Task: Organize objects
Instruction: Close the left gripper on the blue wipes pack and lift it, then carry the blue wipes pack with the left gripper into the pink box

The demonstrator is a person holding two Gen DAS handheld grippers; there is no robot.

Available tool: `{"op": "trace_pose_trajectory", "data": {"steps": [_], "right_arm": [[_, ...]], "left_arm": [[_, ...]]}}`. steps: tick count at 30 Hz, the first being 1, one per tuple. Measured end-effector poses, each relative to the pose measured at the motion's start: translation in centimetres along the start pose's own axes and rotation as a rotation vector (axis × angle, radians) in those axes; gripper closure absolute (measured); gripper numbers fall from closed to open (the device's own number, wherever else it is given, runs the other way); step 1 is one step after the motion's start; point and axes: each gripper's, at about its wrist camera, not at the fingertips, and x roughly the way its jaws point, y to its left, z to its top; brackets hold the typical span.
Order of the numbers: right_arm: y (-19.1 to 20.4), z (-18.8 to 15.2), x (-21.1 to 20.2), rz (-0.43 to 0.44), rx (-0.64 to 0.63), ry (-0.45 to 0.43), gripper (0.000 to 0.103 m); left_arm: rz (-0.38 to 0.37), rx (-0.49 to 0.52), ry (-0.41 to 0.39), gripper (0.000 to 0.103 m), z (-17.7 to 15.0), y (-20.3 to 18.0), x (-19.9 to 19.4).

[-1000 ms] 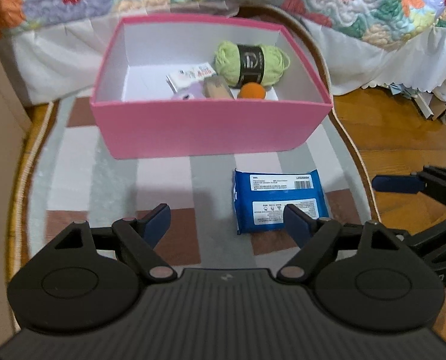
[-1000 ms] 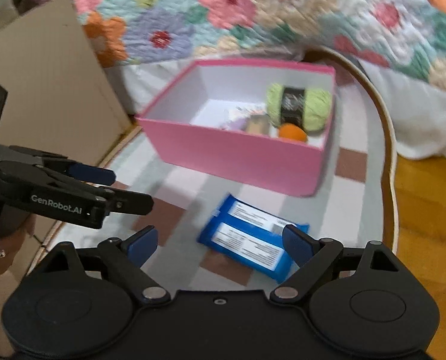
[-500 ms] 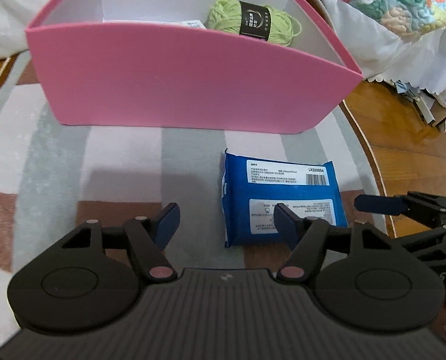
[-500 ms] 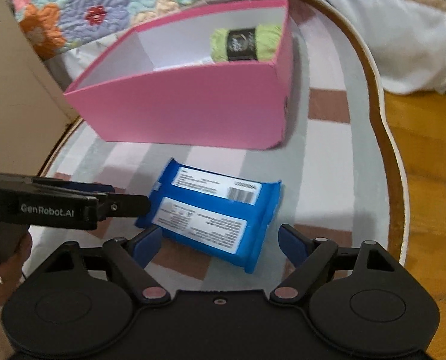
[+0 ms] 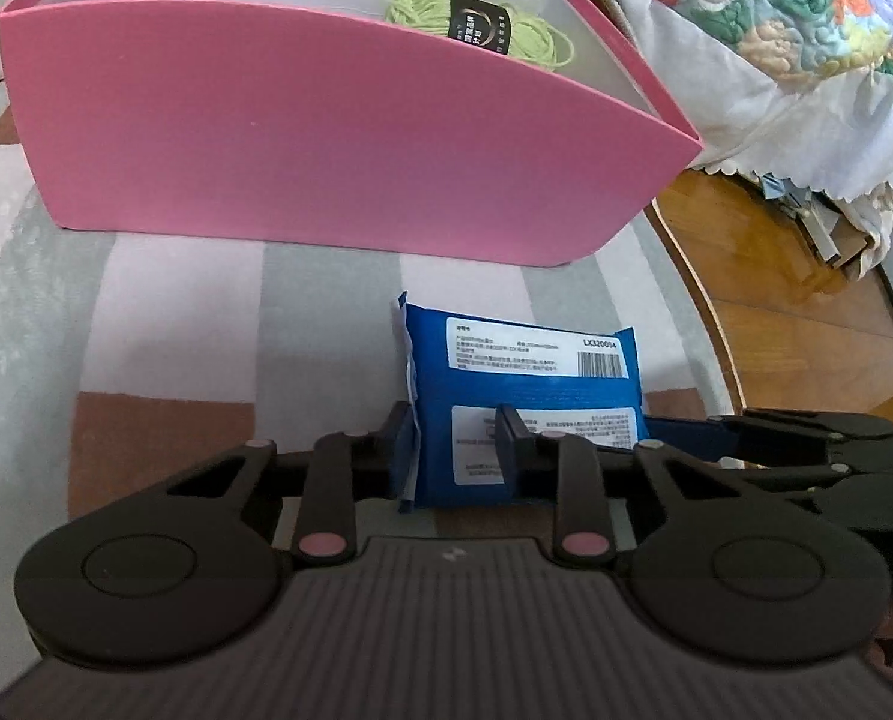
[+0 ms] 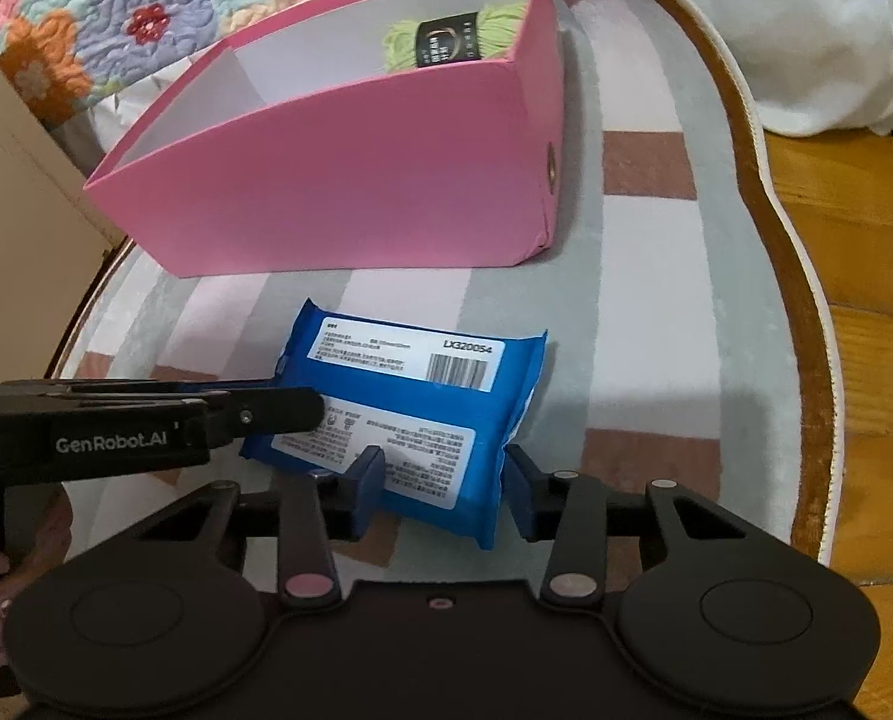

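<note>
A blue wet-wipe pack lies on the striped rug in front of a pink box. My left gripper is shut on the pack's near left corner. My right gripper is shut on the pack's near right corner. Each gripper shows in the other's view, the right one and the left one. A green yarn skein lies inside the box; the rest of the box's contents are hidden by its front wall.
A floral quilt with a white skirt hangs behind and right of the box. Wooden floor borders the rug's right edge. A cardboard panel stands at the left. Paper scraps lie on the floor.
Both grippers moved down and forward to the blue pack and closed on its near corners. The box now hides its smaller contents.
</note>
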Motion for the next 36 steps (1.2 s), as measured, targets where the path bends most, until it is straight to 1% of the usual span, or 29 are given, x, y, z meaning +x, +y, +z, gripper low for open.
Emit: {"op": "trace_pose_trajectory", "data": {"steps": [5, 8, 11, 13, 14, 15, 18, 19, 21, 24, 28, 31, 33, 36], "right_arm": [[1.1, -0.1, -0.3, -0.018, -0.058, -0.003, 0.054], [1.7, -0.3, -0.7, -0.012, -0.084, 0.011, 0.051], [2.8, -0.6, -1.7, -0.005, -0.121, 0.017, 0.043], [3.7, -0.9, -2.6, -0.005, -0.155, 0.014, 0.036], [4.1, -0.9, -3.1, -0.004, -0.168, 0.011, 0.034], [4.5, -1.0, -3.5, -0.001, -0.18, 0.009, 0.031], [5.8, -1.2, -4.5, 0.016, -0.21, 0.031, 0.025], [6.3, -1.3, -5.0, 0.018, -0.22, 0.029, 0.022], [7.0, -1.4, -5.8, 0.012, -0.236, 0.015, 0.02], [7.9, -1.4, -7.1, 0.017, -0.25, 0.0, 0.019], [8.9, -0.9, -9.3, 0.03, -0.28, -0.043, 0.018], [9.7, -0.2, -10.9, 0.055, -0.306, -0.082, 0.018], [10.4, 0.5, -12.0, 0.071, -0.324, -0.112, 0.018], [11.7, 1.9, -13.3, 0.075, -0.366, -0.143, 0.018]], "left_arm": [[-0.015, -0.054, 0.027, 0.075, -0.1, 0.2, -0.5], [-0.008, -0.058, 0.039, 0.075, -0.4, 0.0, -1.2], [-0.022, -0.078, 0.045, 0.075, -0.7, -0.1, -2.4], [-0.029, -0.087, 0.054, 0.073, -0.9, -0.3, -3.4], [-0.027, -0.087, 0.063, 0.073, -1.0, -0.5, -3.8], [-0.022, -0.076, 0.074, 0.072, -1.2, -0.8, -4.3], [0.003, -0.047, 0.066, 0.067, -1.6, -1.7, -5.9], [0.006, -0.041, 0.057, 0.067, -1.7, -2.0, -6.4], [0.02, -0.023, 0.033, 0.067, -1.8, -2.6, -7.6], [0.04, -0.01, -0.014, 0.067, -1.9, -3.4, -9.6], [0.041, -0.01, -0.047, 0.067, -1.5, -3.8, -12.4], [0.05, -0.017, -0.096, 0.067, -0.5, -4.0, -14.4], [0.064, -0.003, -0.126, 0.067, 0.3, -4.3, -15.6], [0.082, -0.002, -0.162, 0.067, 1.9, -4.4, -17.3]]}}
